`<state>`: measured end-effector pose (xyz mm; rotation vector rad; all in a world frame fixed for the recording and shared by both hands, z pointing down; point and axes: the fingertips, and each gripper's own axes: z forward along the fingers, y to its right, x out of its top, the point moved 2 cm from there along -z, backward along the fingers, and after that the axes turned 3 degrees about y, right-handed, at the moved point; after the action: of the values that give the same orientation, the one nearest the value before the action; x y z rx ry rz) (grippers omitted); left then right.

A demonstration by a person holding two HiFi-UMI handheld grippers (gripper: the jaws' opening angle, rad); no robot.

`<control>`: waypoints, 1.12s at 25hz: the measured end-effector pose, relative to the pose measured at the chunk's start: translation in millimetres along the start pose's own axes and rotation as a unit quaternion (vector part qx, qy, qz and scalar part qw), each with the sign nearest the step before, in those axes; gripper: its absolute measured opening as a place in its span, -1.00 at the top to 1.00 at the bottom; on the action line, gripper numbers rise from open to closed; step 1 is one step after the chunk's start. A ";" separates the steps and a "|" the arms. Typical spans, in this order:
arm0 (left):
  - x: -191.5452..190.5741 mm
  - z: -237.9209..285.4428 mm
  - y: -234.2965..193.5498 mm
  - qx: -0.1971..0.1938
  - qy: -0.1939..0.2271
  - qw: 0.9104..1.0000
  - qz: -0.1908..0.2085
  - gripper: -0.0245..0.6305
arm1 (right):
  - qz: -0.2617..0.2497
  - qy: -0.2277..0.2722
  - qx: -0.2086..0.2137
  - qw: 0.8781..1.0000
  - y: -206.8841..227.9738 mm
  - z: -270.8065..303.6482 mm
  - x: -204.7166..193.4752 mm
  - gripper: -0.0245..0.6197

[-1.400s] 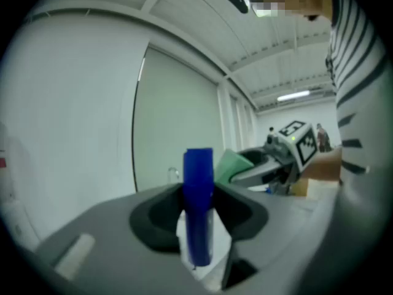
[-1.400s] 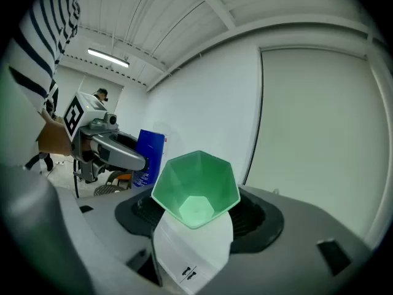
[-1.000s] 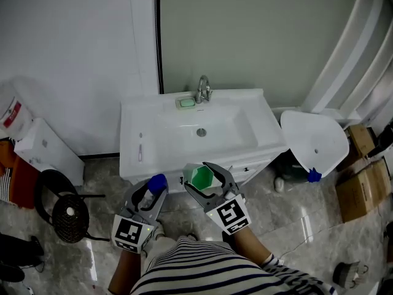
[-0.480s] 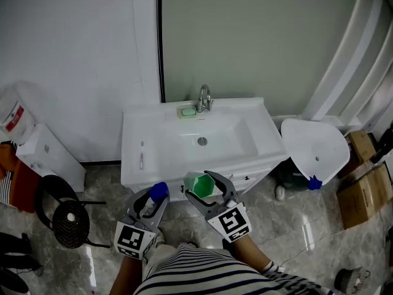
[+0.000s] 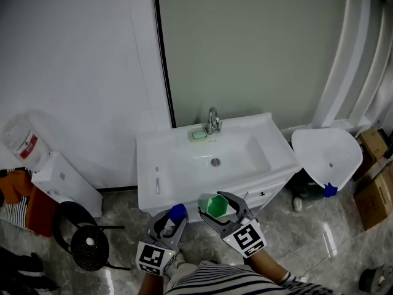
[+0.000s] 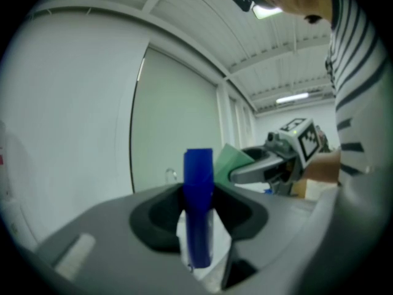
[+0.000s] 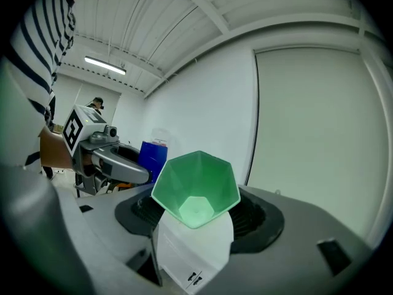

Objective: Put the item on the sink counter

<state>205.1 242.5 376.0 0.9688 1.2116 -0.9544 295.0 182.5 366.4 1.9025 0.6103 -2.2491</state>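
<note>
Sink counter (image 5: 146, 157) lower-right in view vs prev, grips same.

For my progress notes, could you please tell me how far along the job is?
Done: both items picked up. In hand: left gripper grips a blue-capped item, right gripper a green cup. Remaining: both hang short of the sink counter; neither is set down.

The person wears a shirt (image 5: 215, 281) with dark navy and white stripes, seen along the bottom of the frame. The left claw (image 5: 174, 221) and right claw (image 5: 219, 206) are grey with black inner pads, and each carries a white cube (image 5: 248, 238) printed with black square markers.
</note>
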 end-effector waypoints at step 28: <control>-3.7 21.1 -90.4 -0.051 -0.016 0.999 0.011 0.45 | 0.028 -0.006 -0.038 0.999 12.1 96.4 8.9 -0.06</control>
<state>125.1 195.1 374.4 0.8805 1.2083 -0.8802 209.4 135.7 366.9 1.8448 0.6247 -2.1707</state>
